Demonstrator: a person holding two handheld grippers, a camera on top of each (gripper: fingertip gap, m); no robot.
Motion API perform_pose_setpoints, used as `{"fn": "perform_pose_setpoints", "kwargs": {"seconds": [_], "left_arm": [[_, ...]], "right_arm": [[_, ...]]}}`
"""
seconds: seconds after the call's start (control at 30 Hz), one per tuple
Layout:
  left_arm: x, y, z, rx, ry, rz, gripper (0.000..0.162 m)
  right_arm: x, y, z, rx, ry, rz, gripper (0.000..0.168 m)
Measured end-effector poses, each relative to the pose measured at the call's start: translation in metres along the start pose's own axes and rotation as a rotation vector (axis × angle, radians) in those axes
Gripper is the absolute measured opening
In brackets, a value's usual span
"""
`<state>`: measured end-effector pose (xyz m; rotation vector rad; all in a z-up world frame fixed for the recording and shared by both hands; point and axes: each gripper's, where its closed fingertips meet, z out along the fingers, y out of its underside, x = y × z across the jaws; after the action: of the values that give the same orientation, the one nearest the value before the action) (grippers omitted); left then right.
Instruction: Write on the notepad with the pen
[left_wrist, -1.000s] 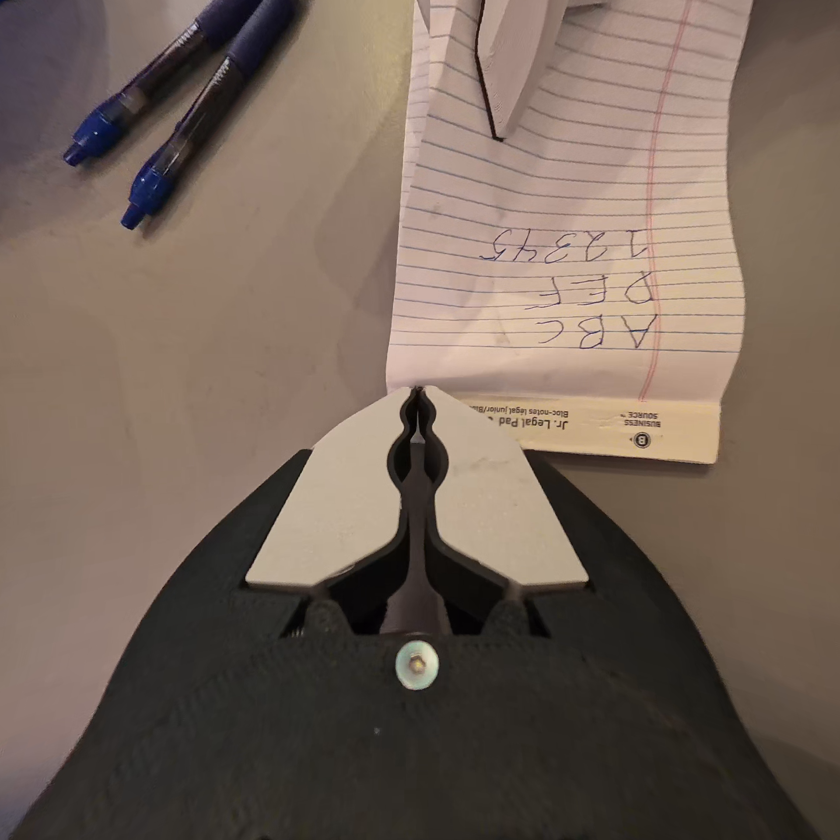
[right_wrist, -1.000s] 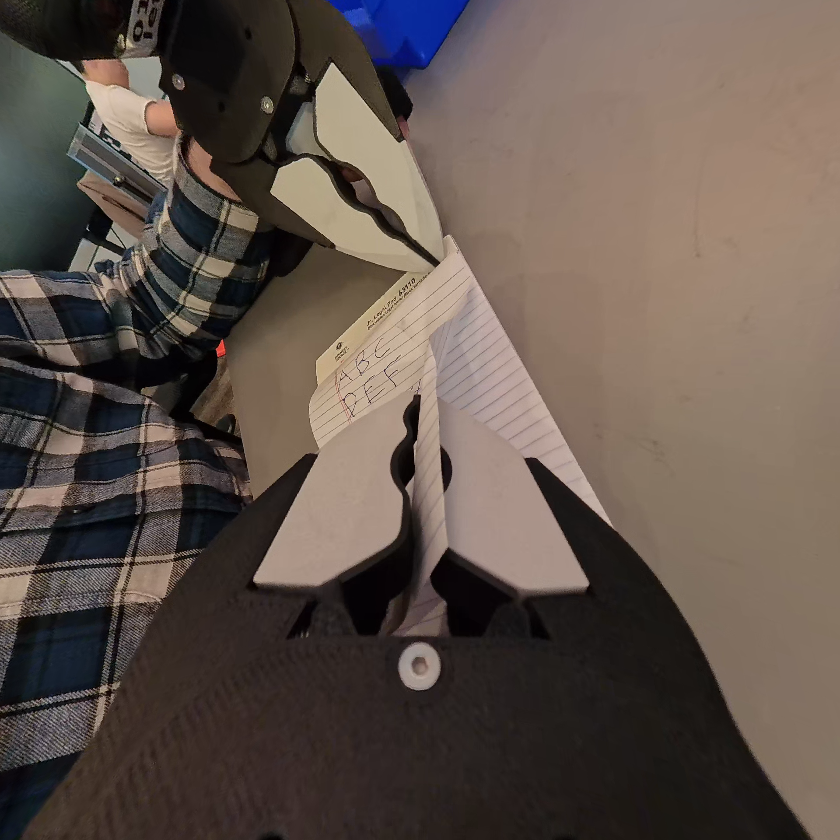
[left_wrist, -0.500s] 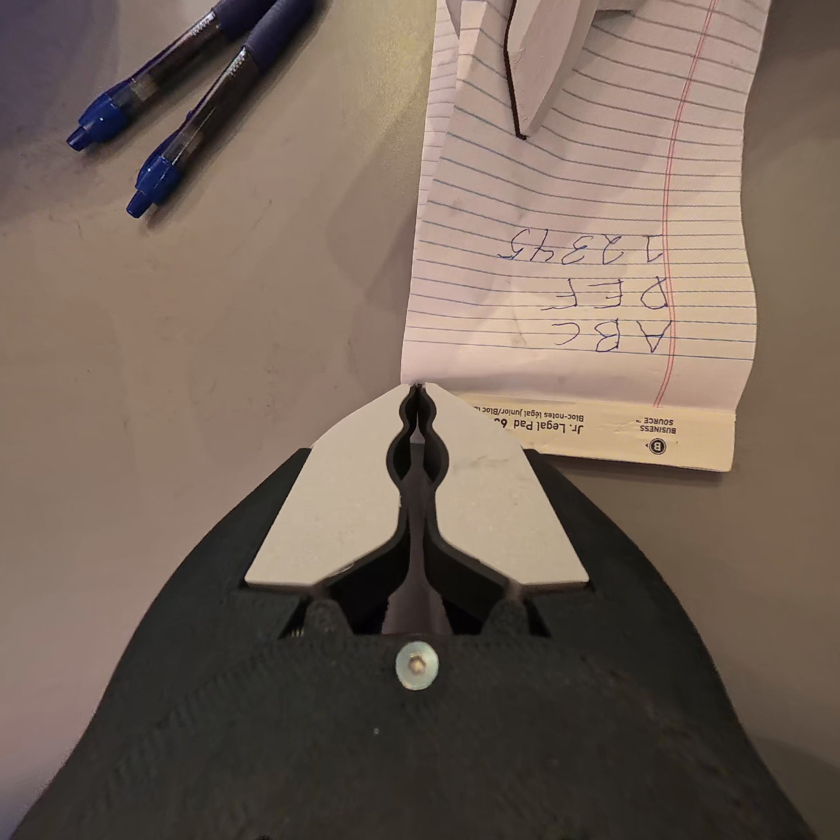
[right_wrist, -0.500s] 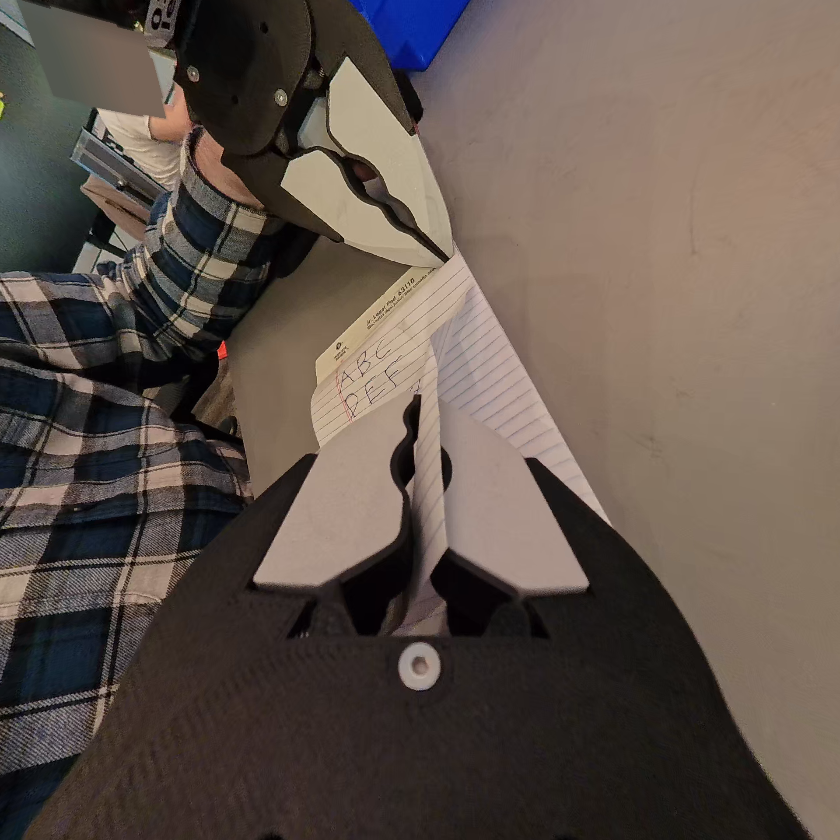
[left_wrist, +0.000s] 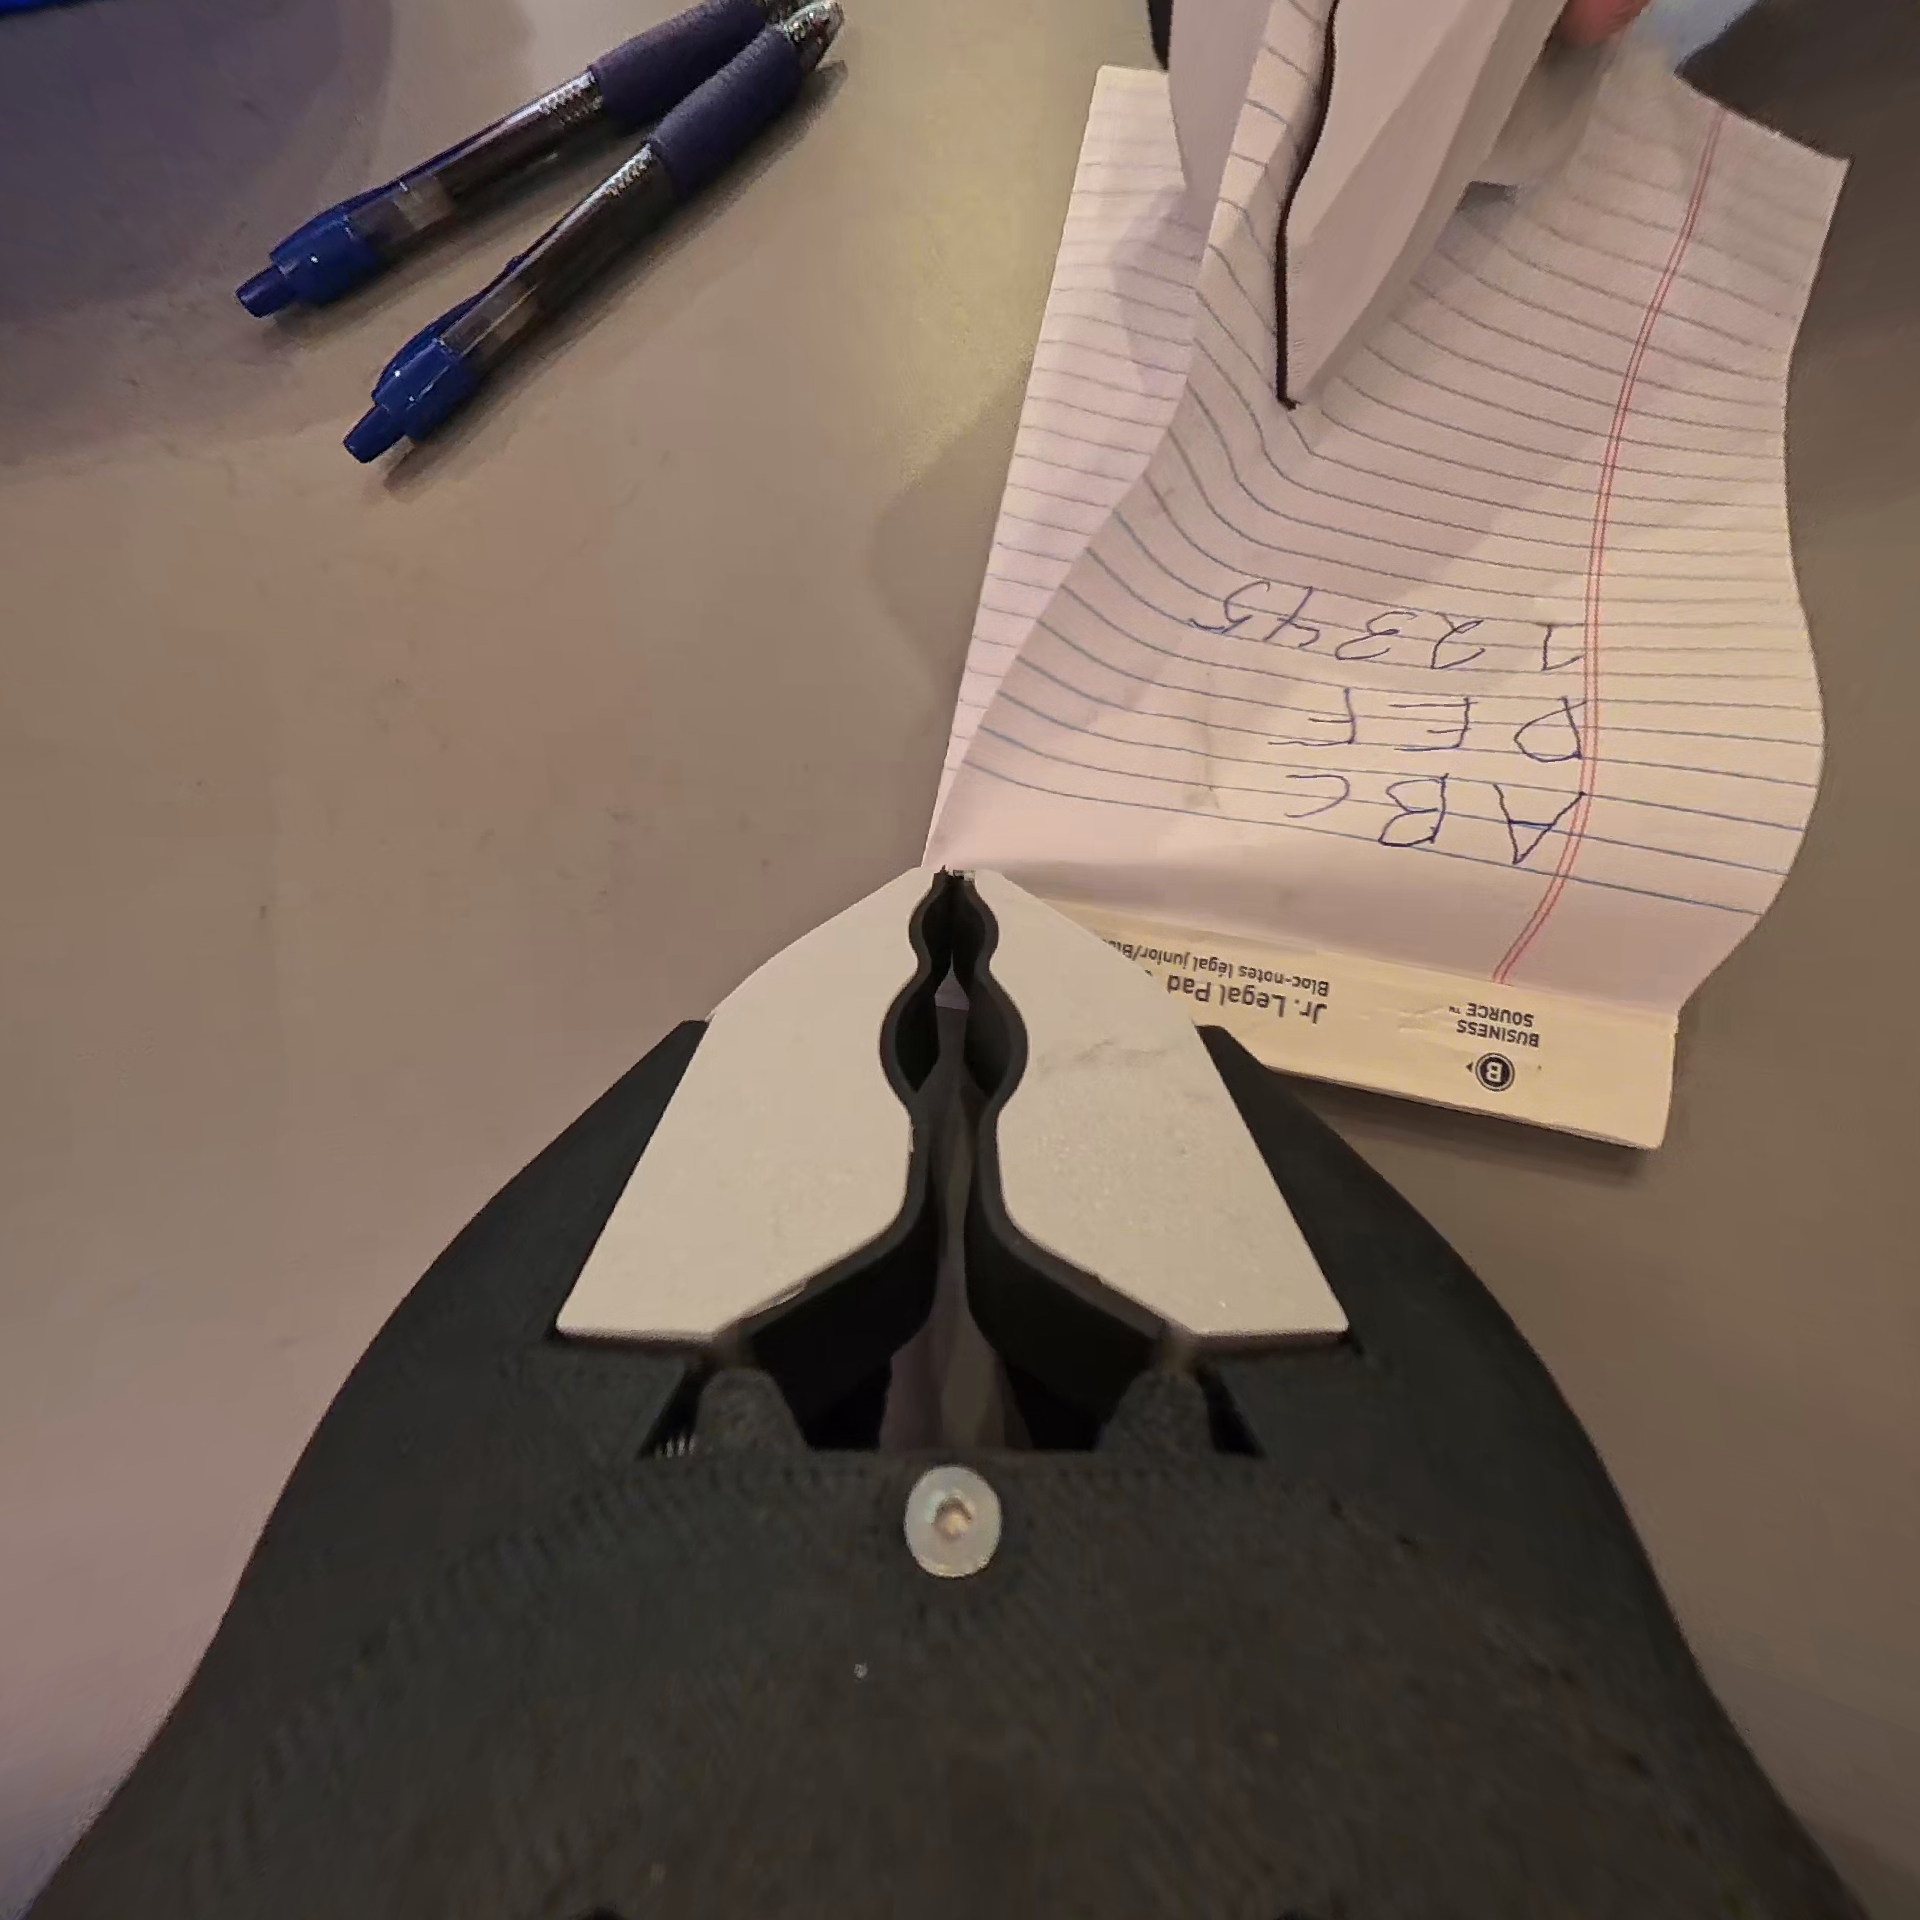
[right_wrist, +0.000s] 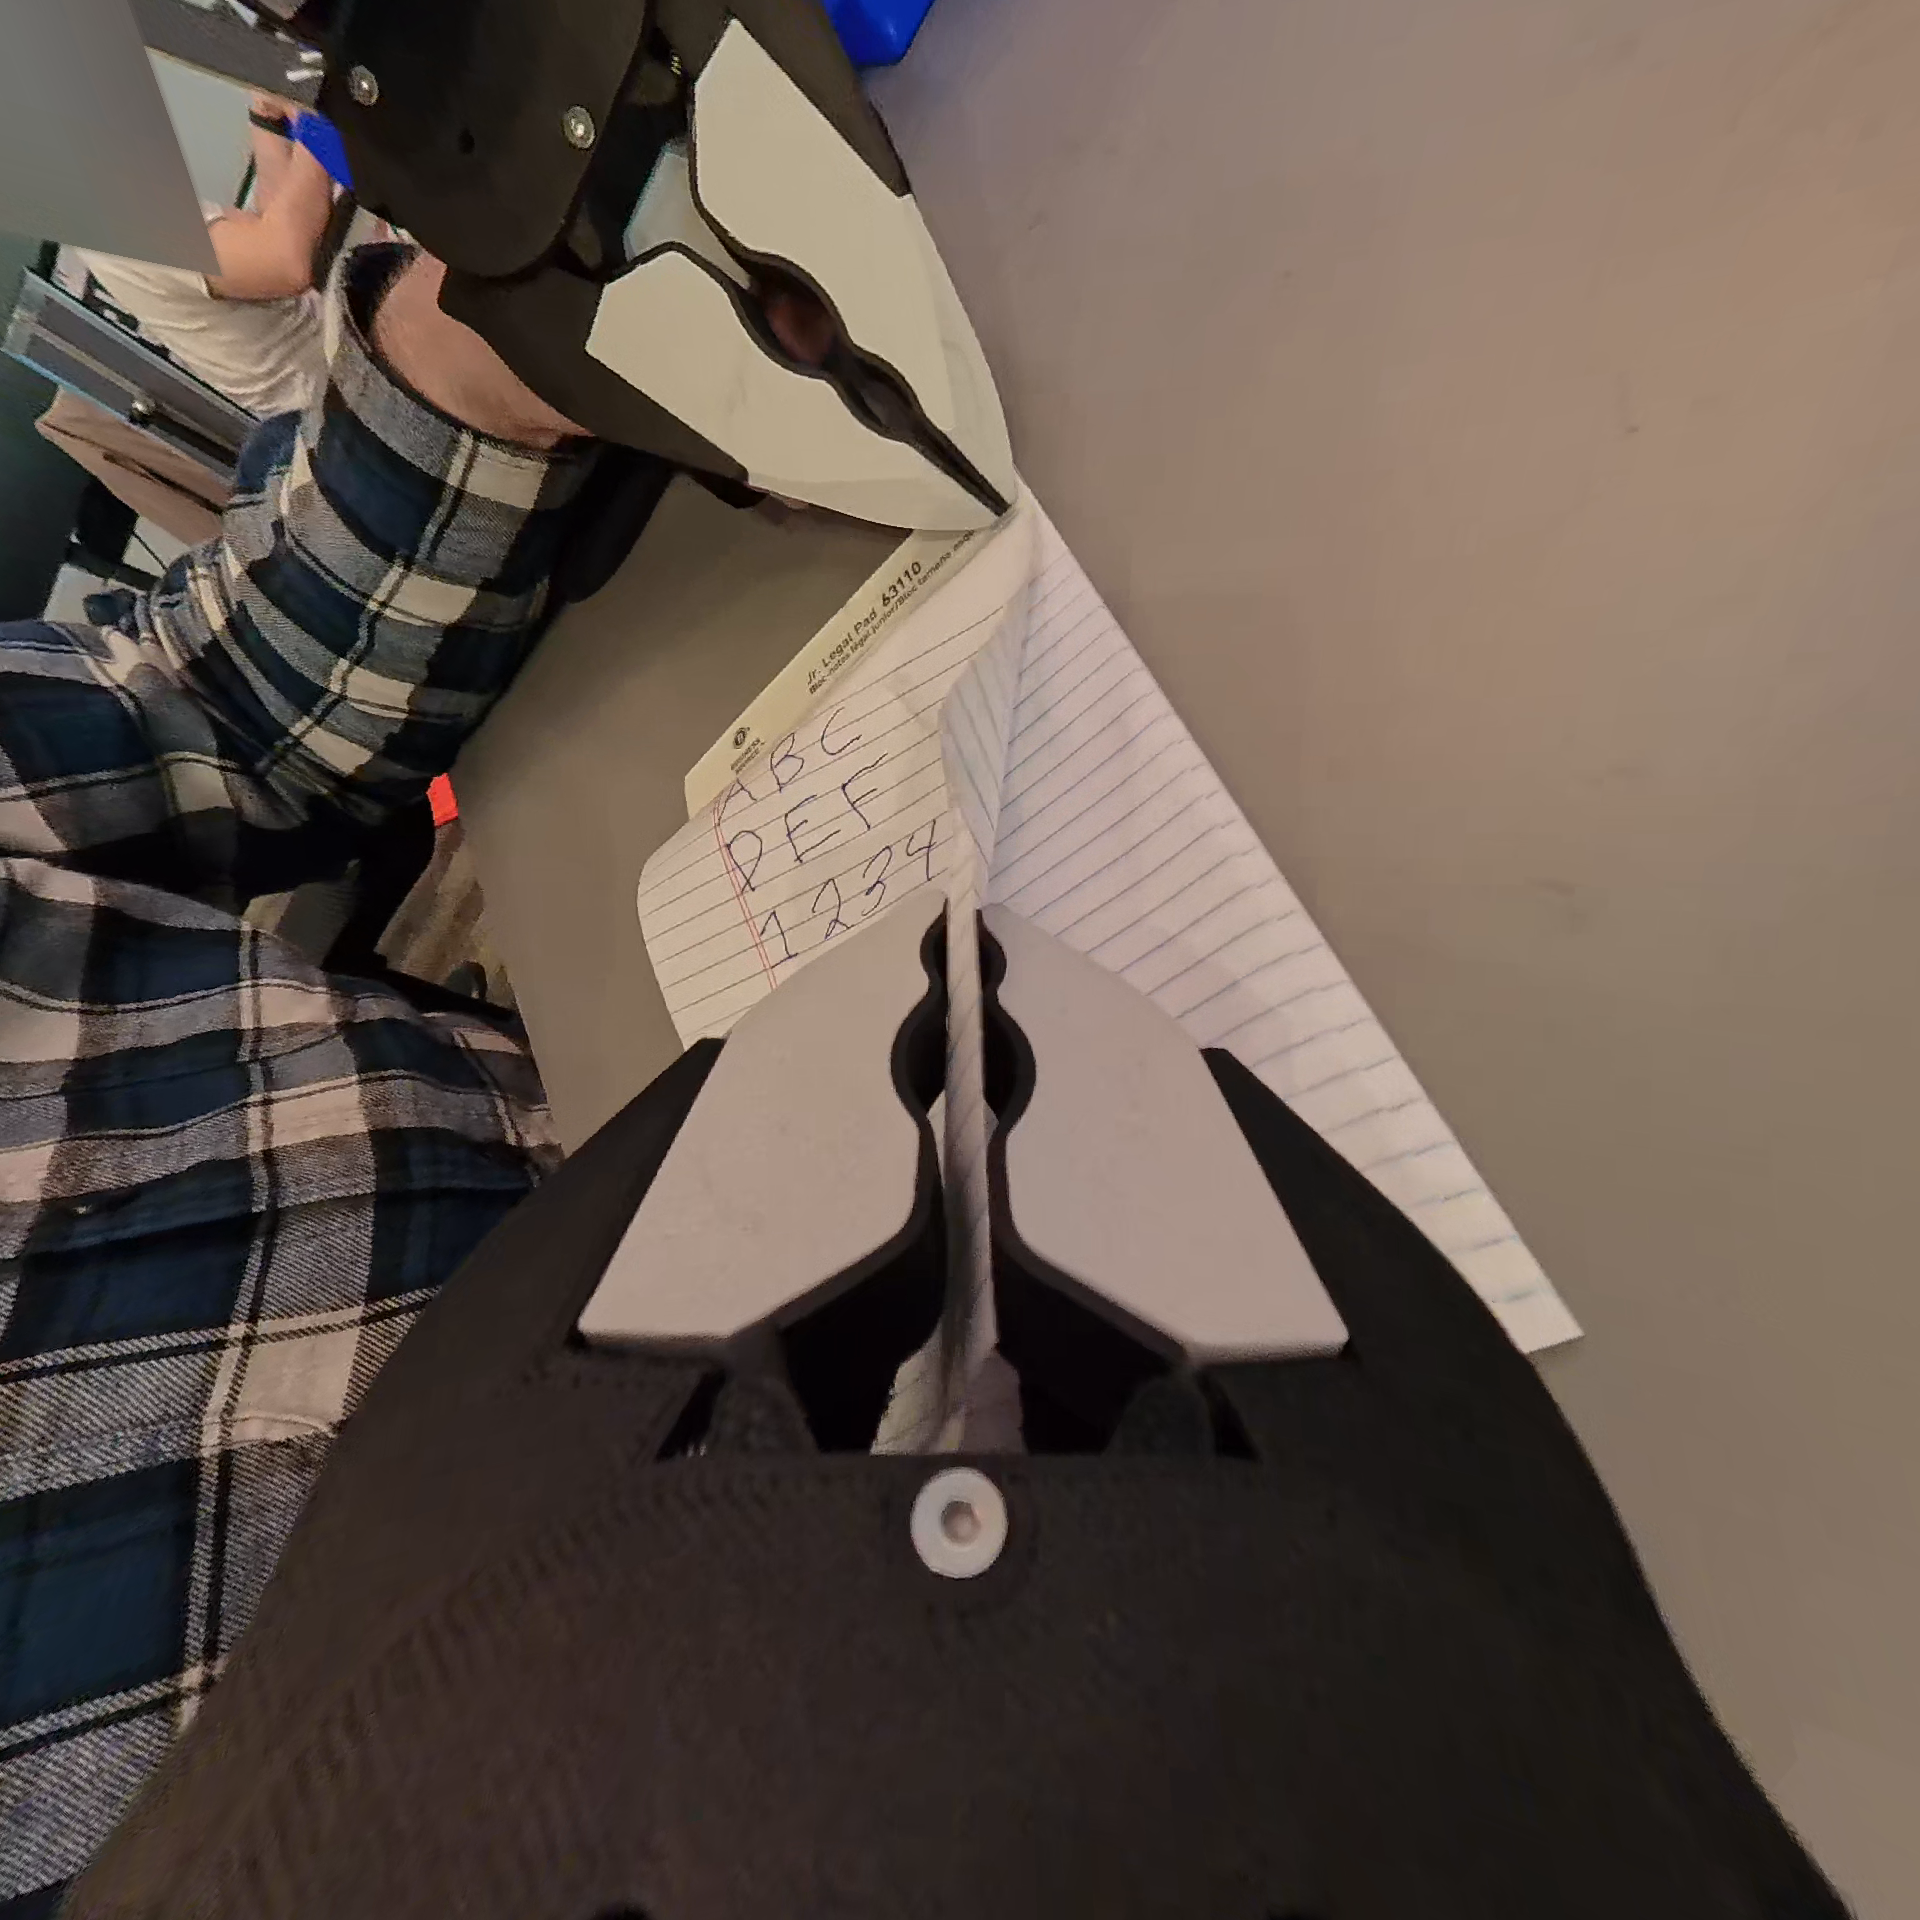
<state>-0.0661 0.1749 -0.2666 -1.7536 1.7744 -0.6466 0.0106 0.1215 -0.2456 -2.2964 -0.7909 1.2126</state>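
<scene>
A lined notepad lies on the grey table, its cream binding strip (left_wrist: 1455, 1049) nearest my left gripper. My left gripper (left_wrist: 951, 883) is shut, its tips at the corner of the binding strip; it also shows in the right wrist view (right_wrist: 992, 504). My right gripper (right_wrist: 961, 914) is shut on the top sheet (left_wrist: 1455, 623), which bears blue handwriting, and holds it curled up off the pad. The right gripper shows at the top of the left wrist view (left_wrist: 1288, 400). A blank lined page (right_wrist: 1195, 883) lies under the sheet. Two blue pens (left_wrist: 520, 156) (left_wrist: 592, 239) lie on the table, left of the pad.
The grey table (left_wrist: 416, 831) stretches left of the pad. A person's plaid sleeve (right_wrist: 364, 571) and body fill the left side of the right wrist view. A blue bin (right_wrist: 883, 21) stands beyond the left gripper. My hands' fingertips stand some 10 centimetres from each other.
The right gripper has lifted the written sheet higher and curled it more, baring more of the page beneath. The left gripper has stayed shut at the pad's corner.
</scene>
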Motion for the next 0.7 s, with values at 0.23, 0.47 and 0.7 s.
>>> {"fn": "perform_pose_setpoints", "kwargs": {"seconds": [0.23, 0.47, 0.7], "left_arm": [[0.0, 0.0, 0.0, -0.026, -0.027, 0.003, 0.001], [0.0, 0.0, 0.0, -0.033, -0.031, 0.015, 0.002], [0.0, -0.001, 0.0, -0.022, -0.032, 0.004, 0.001]], "right_arm": [[-0.001, 0.002, 0.001, 0.017, 0.009, 0.024, 0.0], [0.014, -0.002, -0.003, -0.007, 0.024, 0.078, 0.0], [0.009, 0.004, 0.0, -0.012, 0.001, 0.109, 0.0]]}}
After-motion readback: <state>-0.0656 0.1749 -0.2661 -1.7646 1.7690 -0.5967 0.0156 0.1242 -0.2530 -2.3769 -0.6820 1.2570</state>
